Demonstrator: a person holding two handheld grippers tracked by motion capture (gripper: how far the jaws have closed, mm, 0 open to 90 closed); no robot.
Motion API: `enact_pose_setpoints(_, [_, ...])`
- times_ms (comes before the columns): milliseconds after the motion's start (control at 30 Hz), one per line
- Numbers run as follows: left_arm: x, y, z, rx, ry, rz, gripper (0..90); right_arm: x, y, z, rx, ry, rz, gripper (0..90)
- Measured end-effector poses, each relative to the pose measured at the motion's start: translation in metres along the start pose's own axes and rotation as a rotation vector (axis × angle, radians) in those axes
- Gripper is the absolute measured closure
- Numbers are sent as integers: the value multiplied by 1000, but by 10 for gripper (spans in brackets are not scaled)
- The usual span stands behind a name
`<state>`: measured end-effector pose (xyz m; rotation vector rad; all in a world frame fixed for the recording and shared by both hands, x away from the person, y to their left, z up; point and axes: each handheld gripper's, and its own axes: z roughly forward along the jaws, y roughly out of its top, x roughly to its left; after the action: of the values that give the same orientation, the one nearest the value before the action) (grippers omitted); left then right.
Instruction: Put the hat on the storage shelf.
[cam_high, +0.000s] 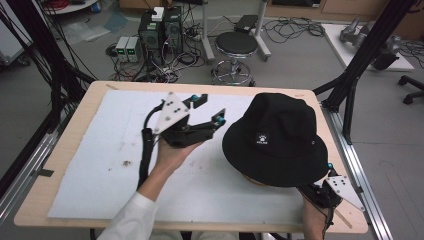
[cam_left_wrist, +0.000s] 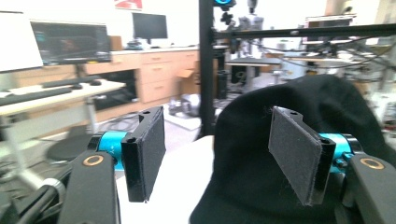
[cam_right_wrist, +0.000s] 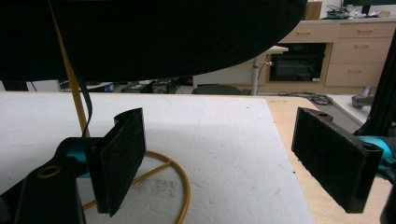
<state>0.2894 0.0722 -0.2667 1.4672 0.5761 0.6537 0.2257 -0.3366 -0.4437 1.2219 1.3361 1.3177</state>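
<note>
Left tool (cam_high: 206, 109) agape, empty, beside hat (cam_high: 277, 135)

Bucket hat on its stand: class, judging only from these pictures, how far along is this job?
Done, it seems: the black bucket hat sits on the yellow wire stand, brim hanging free above the white mat. In hand: nothing. The left gripper is open beside the hat, not touching it; the right gripper is open near the stand's base ring. Left: probably only drawing both hands away.

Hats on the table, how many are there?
1. A black bucket hat sits on a gold wire stand at the table's right, between the two grippers; nothing seems hidden beneath it.
</note>
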Motion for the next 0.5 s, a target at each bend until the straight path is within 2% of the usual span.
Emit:
enact_pose_setpoints(200, [32, -5, -47, 12, 121, 1, 349, 0, 0, -1, 0, -2, -1, 170])
enact_pose_setpoints(367, [63, -13, -89, 13, 231, -28, 346, 0, 0, -1, -1, -4, -3, 170])
enact_pose_setpoints(500, [82, -24, -114, 10, 335, -23, 340, 1, 0, -2, -1, -6, 4, 170])
